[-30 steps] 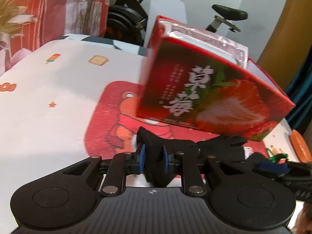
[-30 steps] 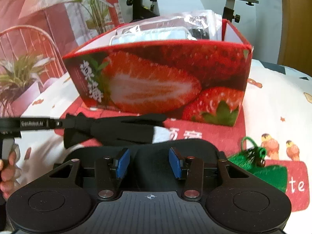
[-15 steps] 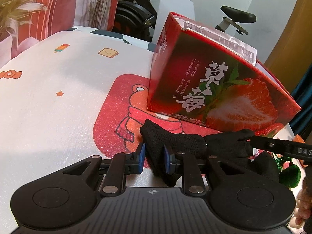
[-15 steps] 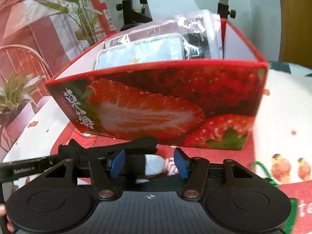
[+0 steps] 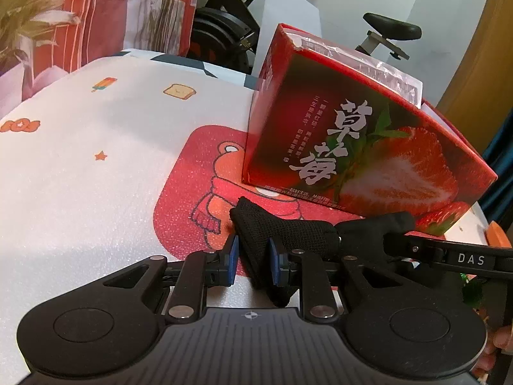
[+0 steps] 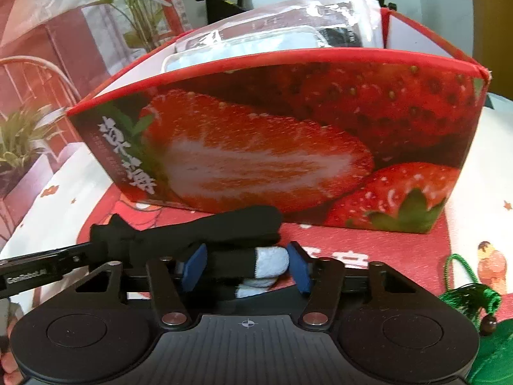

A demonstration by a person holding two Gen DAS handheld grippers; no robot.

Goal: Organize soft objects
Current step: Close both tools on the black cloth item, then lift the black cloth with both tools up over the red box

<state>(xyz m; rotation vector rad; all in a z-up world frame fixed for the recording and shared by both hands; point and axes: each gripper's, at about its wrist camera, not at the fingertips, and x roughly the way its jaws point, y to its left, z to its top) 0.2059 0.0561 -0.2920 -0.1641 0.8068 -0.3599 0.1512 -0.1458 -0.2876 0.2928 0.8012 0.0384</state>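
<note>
A black knit glove [image 5: 298, 234] with white fingertips [image 6: 271, 263] is stretched between both grippers in front of the red strawberry box [image 5: 352, 147]. My left gripper [image 5: 253, 258] is shut on the glove's cuff end. My right gripper [image 6: 247, 268] has the white-tipped glove fingers between its blue pads; its jaws are closing and the fabric does not look squeezed. The glove [image 6: 208, 227] runs left toward the left gripper's finger [image 6: 41, 269]. Clear plastic packets [image 6: 272, 38] fill the box [image 6: 288, 128].
The box stands on a red bear-print mat [image 5: 192, 173] over a white patterned cloth. A green tasselled pouch [image 6: 471, 301] lies at the right. An orange object [image 5: 498, 237] sits at the far right edge. An exercise bike [image 5: 224, 22] stands behind the table.
My right gripper has moved in toward the box and down over the glove's white-tipped fingers, which now lie between its pads. The left gripper has kept its grip on the cuff.
</note>
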